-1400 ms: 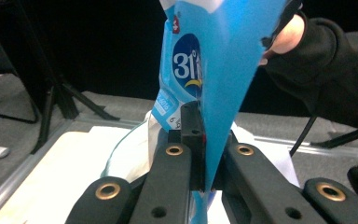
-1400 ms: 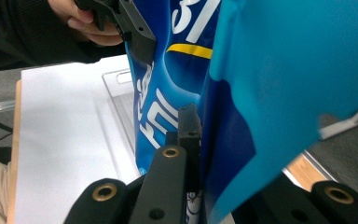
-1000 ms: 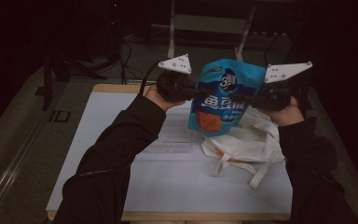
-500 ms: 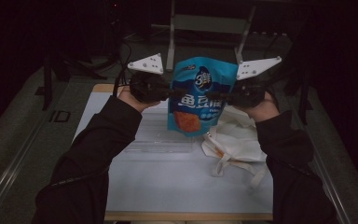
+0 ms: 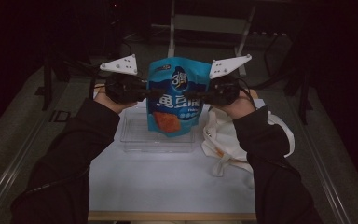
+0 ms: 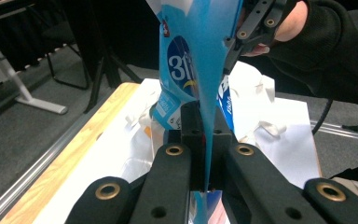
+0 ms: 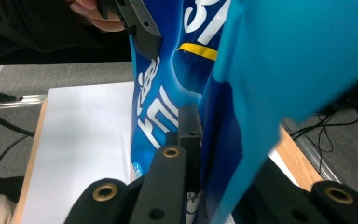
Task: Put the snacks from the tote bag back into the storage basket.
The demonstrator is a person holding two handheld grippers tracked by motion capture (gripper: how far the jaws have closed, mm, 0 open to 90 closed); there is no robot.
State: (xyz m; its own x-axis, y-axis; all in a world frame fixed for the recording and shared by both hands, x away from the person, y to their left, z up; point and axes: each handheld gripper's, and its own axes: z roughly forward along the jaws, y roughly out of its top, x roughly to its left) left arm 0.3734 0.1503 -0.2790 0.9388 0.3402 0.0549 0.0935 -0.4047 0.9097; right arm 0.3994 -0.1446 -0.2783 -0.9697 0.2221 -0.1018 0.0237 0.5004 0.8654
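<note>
Both tools, left tool [image 5: 150, 92] and right tool [image 5: 196, 96], clamp the blue snack bag [image 5: 177, 95] by its side edges.

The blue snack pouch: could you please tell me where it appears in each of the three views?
High view: blue snack pouch upper centre, held upright above the clear tray.
Left gripper view: pouch edge-on, centre, running from the top down between the claw jaws.
Right gripper view: pouch centre and right, close up.
Shared landmark: the white table cover.
</note>
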